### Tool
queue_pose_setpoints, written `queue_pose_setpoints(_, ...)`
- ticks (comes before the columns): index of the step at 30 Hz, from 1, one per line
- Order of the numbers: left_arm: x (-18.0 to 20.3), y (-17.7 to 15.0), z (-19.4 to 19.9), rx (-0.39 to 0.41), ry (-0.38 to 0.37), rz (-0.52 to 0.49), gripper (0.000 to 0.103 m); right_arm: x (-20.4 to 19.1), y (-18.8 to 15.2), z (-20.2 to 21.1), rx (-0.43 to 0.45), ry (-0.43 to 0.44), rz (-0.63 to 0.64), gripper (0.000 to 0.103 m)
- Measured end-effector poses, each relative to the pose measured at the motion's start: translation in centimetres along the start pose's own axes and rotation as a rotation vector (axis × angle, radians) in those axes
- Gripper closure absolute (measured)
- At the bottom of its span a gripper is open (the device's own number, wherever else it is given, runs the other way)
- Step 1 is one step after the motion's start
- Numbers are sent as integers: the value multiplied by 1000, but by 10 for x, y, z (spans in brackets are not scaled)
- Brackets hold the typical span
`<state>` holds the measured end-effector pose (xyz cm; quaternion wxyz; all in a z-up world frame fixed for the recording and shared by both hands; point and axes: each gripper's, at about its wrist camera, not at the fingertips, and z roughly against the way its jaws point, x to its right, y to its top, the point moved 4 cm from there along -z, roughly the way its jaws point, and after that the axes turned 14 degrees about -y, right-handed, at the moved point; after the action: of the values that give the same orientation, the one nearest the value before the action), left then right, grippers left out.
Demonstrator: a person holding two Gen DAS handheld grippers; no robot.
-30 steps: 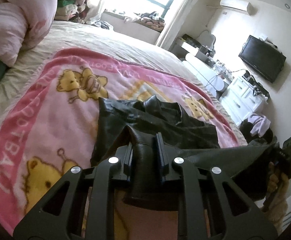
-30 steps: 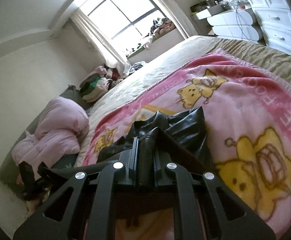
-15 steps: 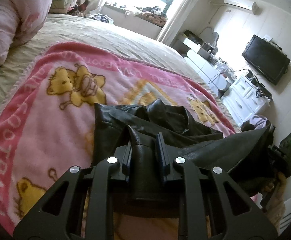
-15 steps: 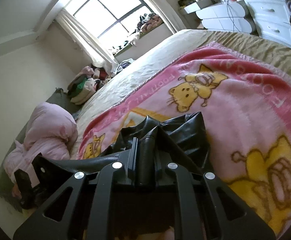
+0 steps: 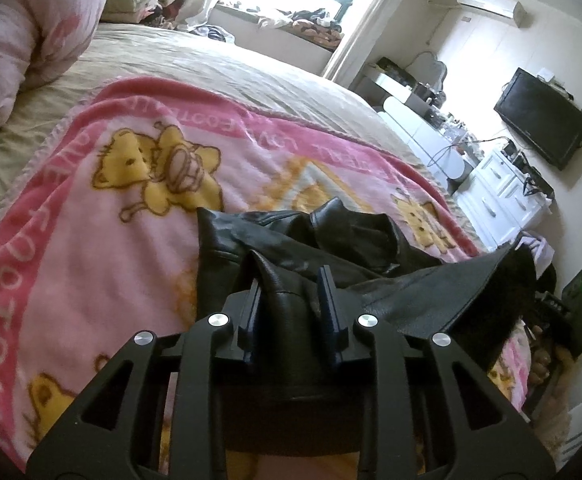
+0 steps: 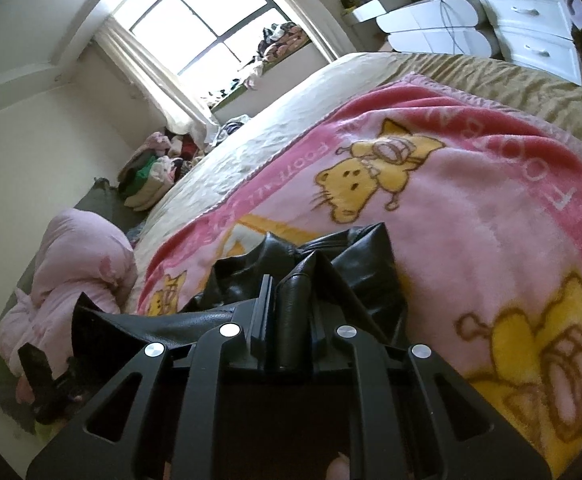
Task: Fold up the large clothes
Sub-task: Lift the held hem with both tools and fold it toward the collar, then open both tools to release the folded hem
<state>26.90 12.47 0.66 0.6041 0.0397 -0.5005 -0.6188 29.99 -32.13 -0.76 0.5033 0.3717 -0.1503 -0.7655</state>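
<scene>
Nearest to me, my left gripper [image 5: 291, 280] has a thick fold of the black leather jacket [image 5: 291, 236] between its fingers; its jaws have just been opening a little, yet the leather still fills the gap and both pads touch it, so I am grasping it. My right gripper [image 6: 291, 292] is clenched on another fold of the same jacket, a narrow upright ridge of leather pinched tight between the pads. From each grip a taut panel of the jacket stretches sideways towards the other gripper, seen at the right edge of the left wrist view and at the lower left of the right wrist view.

Just past my fingertips the rest of the jacket lies crumpled, collar up, on the pink fleece blanket [image 5: 91, 272] printed with yellow bears and white letters. The blanket is spread over a beige bedspread [image 5: 219, 68]. A bunched pink duvet [image 6: 79, 256] sits at the side of the bed, and beyond it a pile of folded clothes [image 6: 147, 176]. Farthest off are the bright window [image 6: 207, 28], white drawers [image 5: 503, 196], a wall-mounted television [image 5: 543, 116] and an air conditioner [image 5: 487, 0]
</scene>
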Motion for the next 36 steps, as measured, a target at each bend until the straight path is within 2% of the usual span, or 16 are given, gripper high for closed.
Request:
queue_pose_setpoints(8,-9,-4,-13,-19,20,-10,80,3,-6,-21,-8,-69,40,88)
queue_pose_setpoints(14,-10,-6,-15,-25,22,-11,72,4,-9,-27,-12,-67,48,80)
queue_pose_setpoints(15,-10,-6,-15,-23,18,-12,70,4,-9,-27,-12,-65,48,78)
queue_pose_setpoints(16,-10,-6,-15,-19,18,-16,63,3,-10,-26,-10,-60,50,73)
queue_pose_setpoints(17,-9,-5,-12,-7,31,-22,50,3,-10,-24,1,-60,53,68)
queue_pose_setpoints(19,-8,-4,-8,15,41,-32,44,2,-8,-20,28,-77,60,43)
queue_pose_setpoints(24,-8,5,6,57,60,-47,42,4,-2,-9,78,-102,80,39)
queue_pose_setpoints(29,-11,13,21,115,105,-61,34,9,2,-2,117,-156,115,33)
queue_pose_setpoints(31,-13,12,18,101,109,-67,34,9,3,-5,120,-176,141,32)
queue_pose_setpoints(36,-16,-4,-17,-16,120,-130,32,-1,3,-26,86,-234,272,31)
